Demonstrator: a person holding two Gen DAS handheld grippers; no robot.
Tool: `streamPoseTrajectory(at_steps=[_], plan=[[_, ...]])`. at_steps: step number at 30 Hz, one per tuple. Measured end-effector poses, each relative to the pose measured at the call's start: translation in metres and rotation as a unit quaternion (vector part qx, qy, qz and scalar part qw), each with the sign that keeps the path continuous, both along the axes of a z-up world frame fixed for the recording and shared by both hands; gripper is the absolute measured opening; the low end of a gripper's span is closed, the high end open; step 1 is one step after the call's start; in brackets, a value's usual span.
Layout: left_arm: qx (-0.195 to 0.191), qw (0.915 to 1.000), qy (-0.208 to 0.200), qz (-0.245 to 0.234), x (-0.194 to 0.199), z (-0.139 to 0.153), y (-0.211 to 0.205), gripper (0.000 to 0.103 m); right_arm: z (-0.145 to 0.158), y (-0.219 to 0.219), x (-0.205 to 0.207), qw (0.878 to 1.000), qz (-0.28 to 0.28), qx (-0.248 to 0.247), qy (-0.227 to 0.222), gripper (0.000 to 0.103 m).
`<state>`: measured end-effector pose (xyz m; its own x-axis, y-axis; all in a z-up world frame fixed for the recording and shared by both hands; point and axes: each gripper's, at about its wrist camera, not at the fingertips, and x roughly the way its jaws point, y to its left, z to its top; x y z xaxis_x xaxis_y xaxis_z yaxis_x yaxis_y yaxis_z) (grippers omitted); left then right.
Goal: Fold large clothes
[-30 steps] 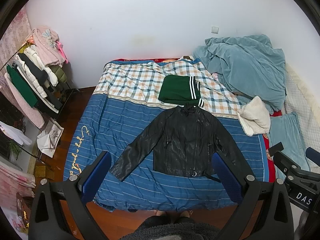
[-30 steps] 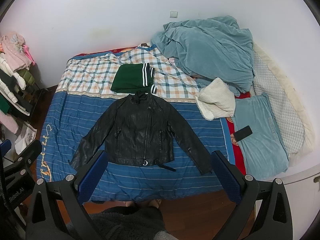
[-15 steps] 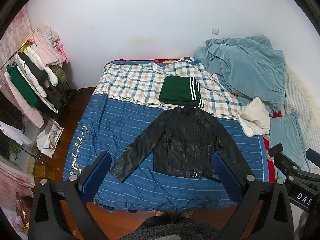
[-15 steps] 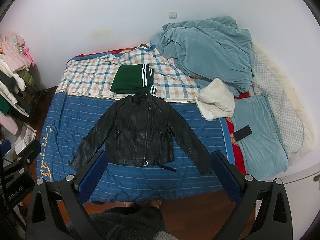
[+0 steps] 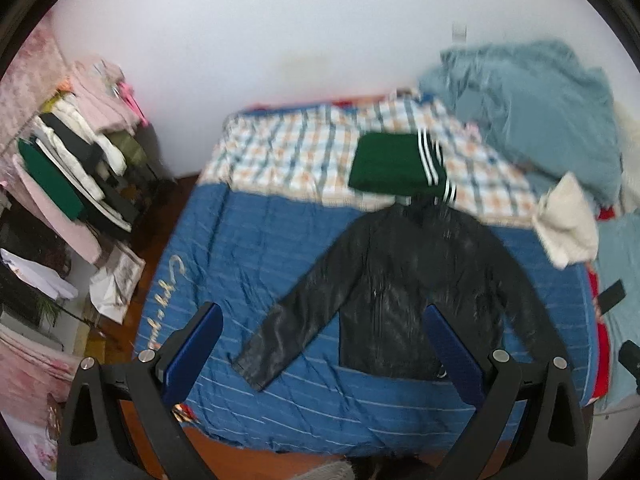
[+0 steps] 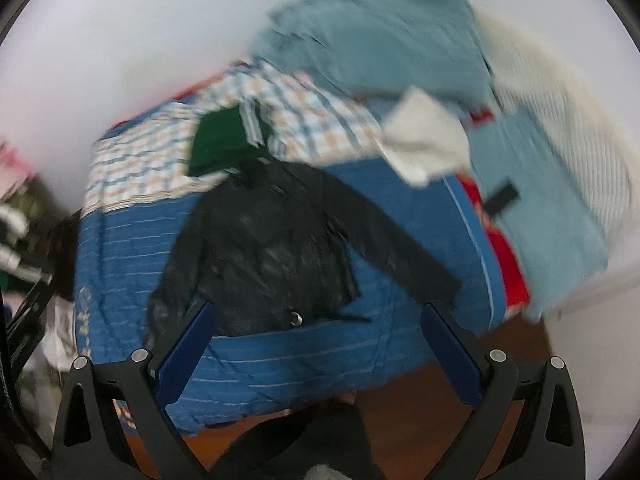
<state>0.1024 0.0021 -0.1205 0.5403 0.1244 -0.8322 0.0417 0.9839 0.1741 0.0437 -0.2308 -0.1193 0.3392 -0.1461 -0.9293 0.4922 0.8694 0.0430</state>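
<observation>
A black leather jacket (image 5: 416,292) lies flat, front up, sleeves spread, on the blue striped bedspread (image 5: 256,256); it also shows in the right wrist view (image 6: 272,256). A folded green garment with white stripes (image 5: 392,168) lies just beyond its collar, also in the right wrist view (image 6: 224,140). My left gripper (image 5: 320,328) is open and empty, held above the bed's near edge over the jacket's left sleeve. My right gripper (image 6: 316,324) is open and empty, above the jacket's hem. Both views are blurred.
A teal blanket (image 5: 532,116) is heaped at the back right, with a cream garment (image 5: 568,224) and a black phone (image 6: 502,198) beside it. A clothes rack (image 5: 76,168) stands left of the bed. The wooden floor (image 6: 440,412) is below.
Both grippers have swung in toward the bed; the left view shifted so the jacket sits further right, and the right view has tilted and moved closer. Both stay open.
</observation>
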Motion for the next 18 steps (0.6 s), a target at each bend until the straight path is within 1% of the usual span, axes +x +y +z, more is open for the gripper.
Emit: streamPoseTrajectory(at_steps=[1, 2, 3, 4, 5, 6, 7, 8, 10, 12, 13, 14, 15, 17, 18], plan=[[0.004, 0.9999, 0.011, 0.002, 0.007, -0.018, -0.002, 0.103, -0.023, -0.01, -0.001, 1.0, -0.019, 0.002, 0.005, 0.103], [0.009, 0.9997, 0.022, 0.004, 0.014, -0.037, -0.006, 0.103, -0.045, -0.02, -0.003, 0.999, -0.038, 0.001, 0.013, 0.099], [0.016, 0.9993, 0.035, 0.007, 0.021, -0.056, -0.01, 0.103, -0.07, -0.032, -0.007, 0.998, -0.059, 0.008, 0.02, 0.091], [0.022, 0.9987, 0.045, 0.009, 0.023, -0.073, -0.013, 0.103, -0.096, -0.046, -0.01, 0.996, -0.081, 0.023, 0.026, 0.086], [0.029, 0.9977, 0.06, 0.01, 0.031, -0.092, -0.02, 0.103, -0.12, -0.059, -0.015, 0.994, -0.101, 0.04, 0.031, 0.076], [0.034, 0.9969, 0.069, 0.013, 0.034, -0.108, -0.024, 0.103, -0.147, -0.075, -0.02, 0.99, -0.123, 0.064, 0.035, 0.071], [0.038, 0.9961, 0.078, 0.015, 0.039, -0.126, -0.029, 0.103, -0.172, -0.09, -0.028, 0.985, -0.145, 0.085, 0.036, 0.071], [0.04, 0.9955, 0.084, 0.016, 0.04, -0.143, -0.032, 0.103, -0.201, -0.107, -0.035, 0.978, -0.176, 0.108, 0.037, 0.071], [0.048, 0.9938, 0.098, 0.019, 0.05, -0.18, -0.043, 0.103, -0.248, -0.136, -0.049, 0.963, -0.227, 0.14, 0.03, 0.072], [0.061, 0.9917, 0.111, 0.024, 0.058, -0.215, -0.054, 0.103, -0.304, -0.165, -0.067, 0.937, -0.29, 0.194, 0.013, 0.072], [0.069, 0.9893, 0.125, 0.029, 0.064, -0.238, -0.062, 0.103, -0.336, -0.179, -0.077, 0.919, -0.322, 0.228, 0.001, 0.072], [0.07, 0.9875, 0.137, 0.034, 0.069, -0.259, -0.067, 0.103, -0.363, -0.189, -0.085, 0.903, -0.347, 0.251, -0.009, 0.072], [0.069, 0.9855, 0.15, 0.038, 0.075, -0.279, -0.073, 0.103, -0.394, -0.201, -0.092, 0.883, -0.377, 0.277, -0.019, 0.072], [0.074, 0.9816, 0.171, 0.041, 0.084, -0.309, -0.084, 0.103, -0.444, -0.214, -0.101, 0.85, -0.424, 0.309, -0.04, 0.072], [0.078, 0.9801, 0.178, 0.039, 0.087, -0.324, -0.091, 0.103, -0.469, -0.222, -0.105, 0.836, -0.444, 0.319, -0.052, 0.072]])
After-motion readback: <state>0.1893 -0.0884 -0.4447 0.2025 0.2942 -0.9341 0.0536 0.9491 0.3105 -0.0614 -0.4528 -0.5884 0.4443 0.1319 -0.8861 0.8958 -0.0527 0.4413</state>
